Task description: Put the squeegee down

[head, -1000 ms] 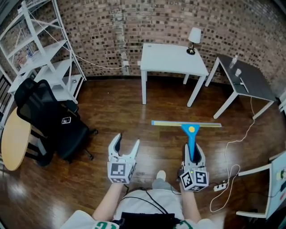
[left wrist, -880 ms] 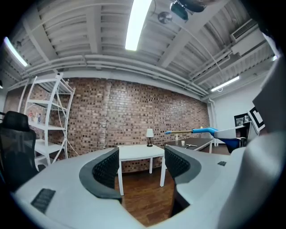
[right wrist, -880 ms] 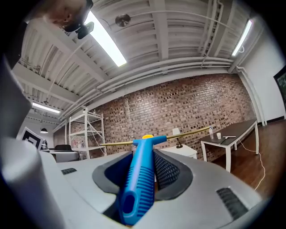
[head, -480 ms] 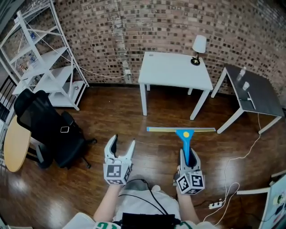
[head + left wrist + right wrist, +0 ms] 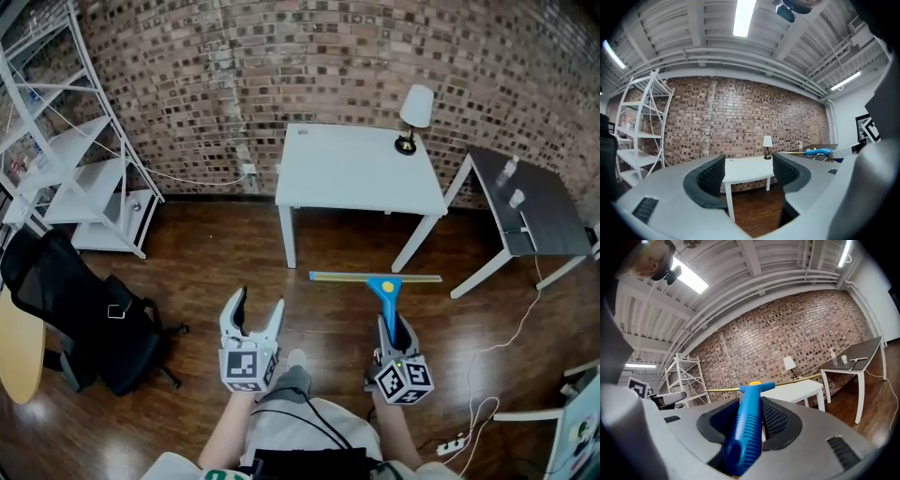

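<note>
Floorboards (image 5: pixel 216 253) of dark wood take up most of the room, ending at a brick wall (image 5: pixel 328 56) on the far side. Against that wall stands a white table (image 5: pixel 361 173), its top bare except for a small lamp (image 5: pixel 412 111) at the far right corner. This looks like the likeliest place to set the tool down.

The squeegee (image 5: pixel 386 298) is not down yet. It hangs in the air above the floor, near the table's front edge, with its long blade lying crosswise and its blue handle pointing back at the person. The right gripper (image 5: pixel 396 326) pinches that handle firmly between its pads. The left gripper (image 5: pixel 259 305), just left of it, has its jaws spread with nothing between them.

The main risk is the wide blade. If it is carried forward too low, one end could knock a table leg, and on the tabletop it could sweep into the lamp. With only one grip on the handle (no support from the left), the blade could also roll or tip. Letting go early would drop it on the floor.
</note>
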